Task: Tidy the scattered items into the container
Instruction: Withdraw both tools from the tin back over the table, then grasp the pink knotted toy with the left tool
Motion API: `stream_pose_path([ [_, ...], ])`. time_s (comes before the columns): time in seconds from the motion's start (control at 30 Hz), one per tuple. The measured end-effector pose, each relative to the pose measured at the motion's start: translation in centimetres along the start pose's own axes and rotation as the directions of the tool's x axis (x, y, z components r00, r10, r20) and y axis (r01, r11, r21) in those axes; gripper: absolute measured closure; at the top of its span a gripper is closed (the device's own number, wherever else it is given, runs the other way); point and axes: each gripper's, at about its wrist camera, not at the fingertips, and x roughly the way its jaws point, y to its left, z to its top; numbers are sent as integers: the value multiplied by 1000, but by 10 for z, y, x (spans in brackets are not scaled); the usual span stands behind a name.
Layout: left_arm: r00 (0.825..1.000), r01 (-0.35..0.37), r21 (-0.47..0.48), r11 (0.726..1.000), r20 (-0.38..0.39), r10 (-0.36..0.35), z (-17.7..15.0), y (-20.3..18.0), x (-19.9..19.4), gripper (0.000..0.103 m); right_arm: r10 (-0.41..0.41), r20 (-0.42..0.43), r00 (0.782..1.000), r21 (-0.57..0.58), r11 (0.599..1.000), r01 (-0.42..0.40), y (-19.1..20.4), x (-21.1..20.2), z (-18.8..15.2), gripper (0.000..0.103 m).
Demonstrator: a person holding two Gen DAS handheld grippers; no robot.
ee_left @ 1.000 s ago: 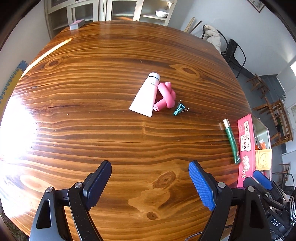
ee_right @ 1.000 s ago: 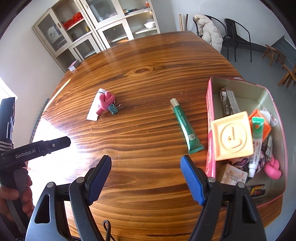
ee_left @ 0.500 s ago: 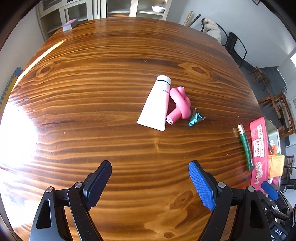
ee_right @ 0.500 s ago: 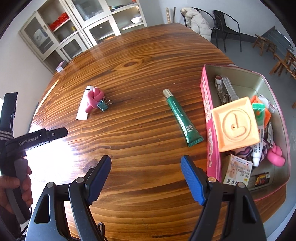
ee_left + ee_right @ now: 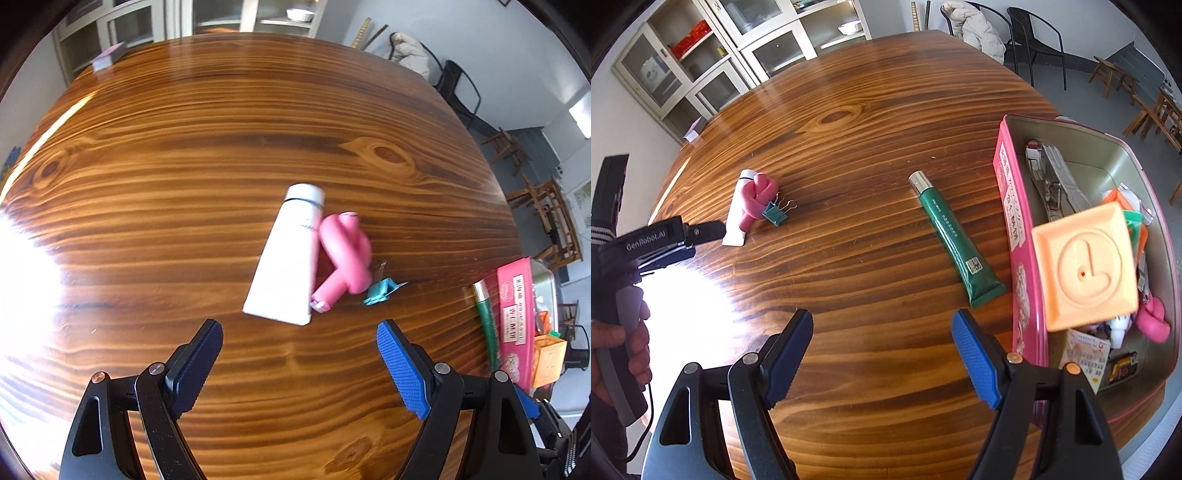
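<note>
Left wrist view: left gripper (image 5: 299, 341), fingers spread and empty, aims at the white tube (image 5: 286, 258) at 12 o'clock, closer than a second ago. Right gripper (image 5: 882, 334), likewise spread, faces the green tube (image 5: 955, 240) at 1 o'clock on the tabletop (image 5: 849, 147), beside the tin (image 5: 1010, 206).

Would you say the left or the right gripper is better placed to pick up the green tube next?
Right. The green tube lies just ahead of the open right gripper, beside the pink container. The left gripper faces the white tube instead.
</note>
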Motion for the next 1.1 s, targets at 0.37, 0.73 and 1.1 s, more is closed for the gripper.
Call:
stream_pose_path([
  [0.37, 993, 110, -14, 994, -46, -110, 29, -22, 33, 30, -2, -12, 1000, 23, 1000, 3, -13, 15, 14, 22],
  [0.73, 992, 112, 6, 994, -50, -112, 42, -31, 44, 49, -59, 52, 997, -73, 995, 62, -2, 15, 24, 22],
  [1.1, 1000, 21, 67, 998, -12, -20, 51, -34, 53, 66, -109, 86, 990, -137, 983, 121, 4, 21, 37, 22],
])
